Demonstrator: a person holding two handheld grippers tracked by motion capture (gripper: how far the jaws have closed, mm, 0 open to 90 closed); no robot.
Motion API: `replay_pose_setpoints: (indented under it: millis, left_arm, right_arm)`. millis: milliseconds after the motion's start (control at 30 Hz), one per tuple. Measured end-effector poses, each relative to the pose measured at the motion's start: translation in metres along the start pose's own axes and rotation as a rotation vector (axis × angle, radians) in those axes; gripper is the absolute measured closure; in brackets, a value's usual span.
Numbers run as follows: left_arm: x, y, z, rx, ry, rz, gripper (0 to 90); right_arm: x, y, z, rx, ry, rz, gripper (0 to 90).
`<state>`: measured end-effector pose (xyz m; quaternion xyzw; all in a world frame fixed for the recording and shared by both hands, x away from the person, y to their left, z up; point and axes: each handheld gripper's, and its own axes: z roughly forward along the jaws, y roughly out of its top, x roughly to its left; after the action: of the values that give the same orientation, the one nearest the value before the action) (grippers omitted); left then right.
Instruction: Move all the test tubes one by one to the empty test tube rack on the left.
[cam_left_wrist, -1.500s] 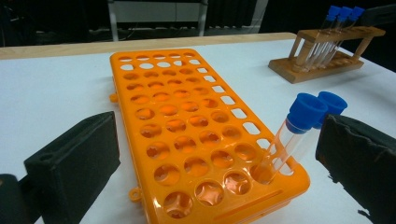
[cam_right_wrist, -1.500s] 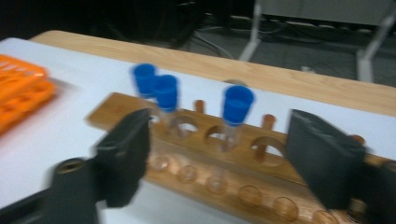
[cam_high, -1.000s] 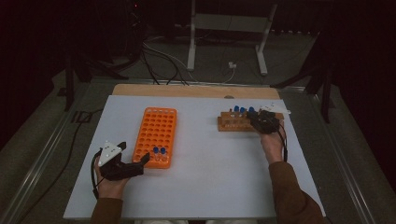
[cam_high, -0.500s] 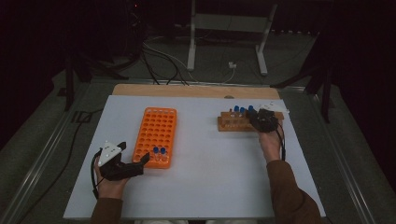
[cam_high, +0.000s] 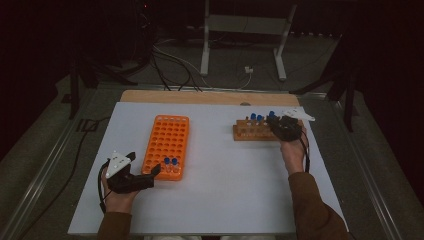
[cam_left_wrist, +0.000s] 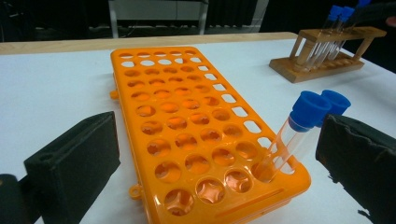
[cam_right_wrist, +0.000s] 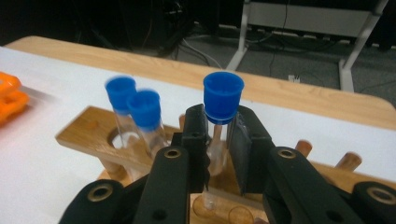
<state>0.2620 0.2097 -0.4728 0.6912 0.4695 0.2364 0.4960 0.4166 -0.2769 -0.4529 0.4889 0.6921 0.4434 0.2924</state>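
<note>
Orange plastic was what sat closest — the orange rack (cam_high: 167, 146) lay on the white table (cam_high: 215, 200) with two blue-capped tubes (cam_left_wrist: 299, 130) standing in its near corner holes. The left gripper (cam_high: 145, 176) rested just beside that corner, jaws spread wide apart with nothing between them. Farther back and off to the right stood the wooden rack (cam_high: 252, 132). The right gripper (cam_right_wrist: 219, 140) was there, jaws clamped on a clear tube (cam_right_wrist: 220, 116) just under its blue cap — the tube upright, its lower end at the rack's holes. Two more capped tubes (cam_right_wrist: 137, 114) leaned in the wooden rack beside it. Beyond the table were a metal stand (cam_high: 245, 30) and cables on the floor.
</note>
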Motion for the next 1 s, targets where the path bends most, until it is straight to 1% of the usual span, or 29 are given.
replay_pose_setpoints:
  millis: [167, 267, 500, 600, 700, 767, 833, 900, 1000]
  left_arm:
    - [0.001, 0.0, -0.001, -0.001, 0.005, -0.001, 0.6]
    - [0.0, 0.0, -0.001, -0.005, 0.005, -0.004, 0.6]
    - [-0.002, 0.004, -0.001, -0.004, 0.021, 0.014, 0.6]
    - [-0.002, 0.003, 0.0, 0.007, 0.027, 0.022, 0.6]
    - [-0.001, 0.004, 0.0, 0.006, 0.032, 0.015, 0.6]
    - [-0.001, 0.004, 0.0, 0.009, 0.039, 0.022, 0.6]
    - [0.0, 0.005, 0.0, 0.018, 0.043, 0.02, 0.6]
    - [0.001, 0.005, -0.001, 0.021, 0.041, 0.018, 0.7]
    - [0.001, 0.007, -0.002, 0.017, 0.041, 0.018, 0.6]
  right_arm:
    - [0.004, 0.01, -0.009, -0.032, 0.004, -0.011, 77.1]
    - [0.004, 0.014, -0.014, -0.04, 0.001, -0.012, 77.1]
    - [0.003, 0.02, -0.025, -0.056, 0.005, -0.016, 77.1]
    - [0.003, 0.022, -0.028, -0.058, 0.01, -0.014, 77.1]
    - [0.003, 0.022, -0.03, -0.062, 0.018, -0.014, 77.1]
    - [0.004, 0.022, -0.032, -0.059, 0.019, -0.022, 77.1]
    - [0.004, 0.021, -0.033, -0.059, 0.021, -0.021, 77.1]
    - [0.004, 0.022, -0.036, -0.07, 0.02, -0.006, 77.1]
    - [0.004, 0.023, -0.04, -0.084, 0.028, -0.009, 77.1]
